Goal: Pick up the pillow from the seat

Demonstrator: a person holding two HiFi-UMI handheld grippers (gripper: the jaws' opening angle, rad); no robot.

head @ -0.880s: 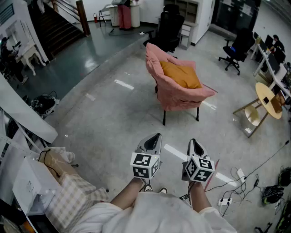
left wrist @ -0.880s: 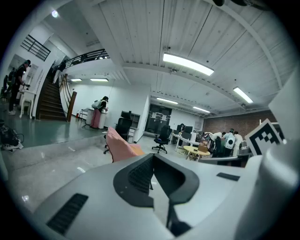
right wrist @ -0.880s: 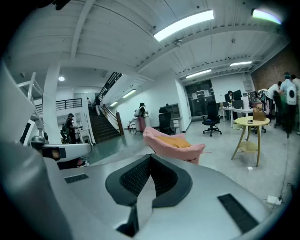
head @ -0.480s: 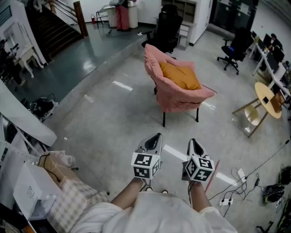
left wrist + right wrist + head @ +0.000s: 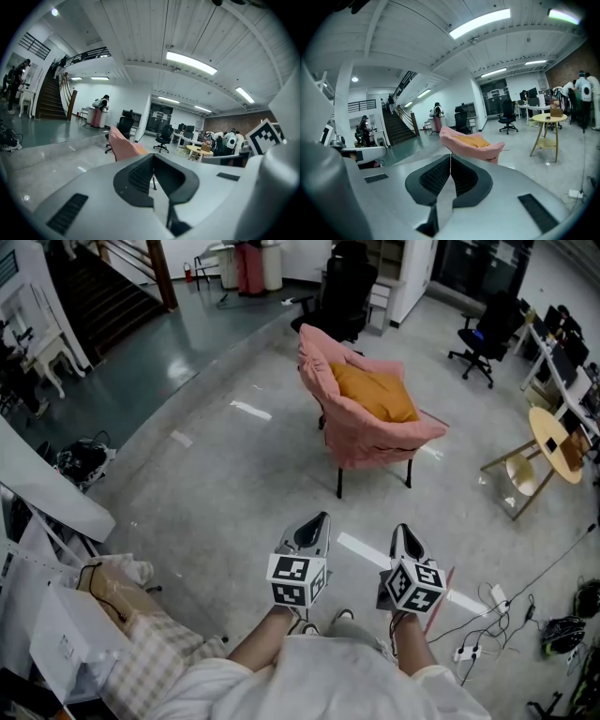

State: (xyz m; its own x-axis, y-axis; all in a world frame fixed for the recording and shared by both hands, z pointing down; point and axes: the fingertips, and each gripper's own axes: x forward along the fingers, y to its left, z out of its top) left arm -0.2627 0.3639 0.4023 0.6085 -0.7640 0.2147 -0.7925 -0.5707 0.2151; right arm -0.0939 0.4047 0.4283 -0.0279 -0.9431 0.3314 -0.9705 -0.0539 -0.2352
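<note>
An orange pillow (image 5: 375, 395) lies on the seat of a pink armchair (image 5: 366, 432) across the floor ahead of me. In the right gripper view the pillow (image 5: 474, 140) shows inside the armchair (image 5: 461, 138), just beyond the jaws. The left gripper view catches only the armchair's pink back (image 5: 123, 146). My left gripper (image 5: 313, 526) and right gripper (image 5: 403, 537) are held side by side low in the head view, well short of the chair. Both are shut with nothing between their jaws.
Black office chairs (image 5: 342, 296) (image 5: 487, 334) stand behind the armchair. A round wooden side table (image 5: 548, 446) is at the right. Cables and a power strip (image 5: 473, 648) lie on the floor at lower right. Bags and a white rack (image 5: 84, 615) crowd the lower left.
The armchair sits slightly lower and closer in the head view. Both grippers have edged forward a little, staying shut.
</note>
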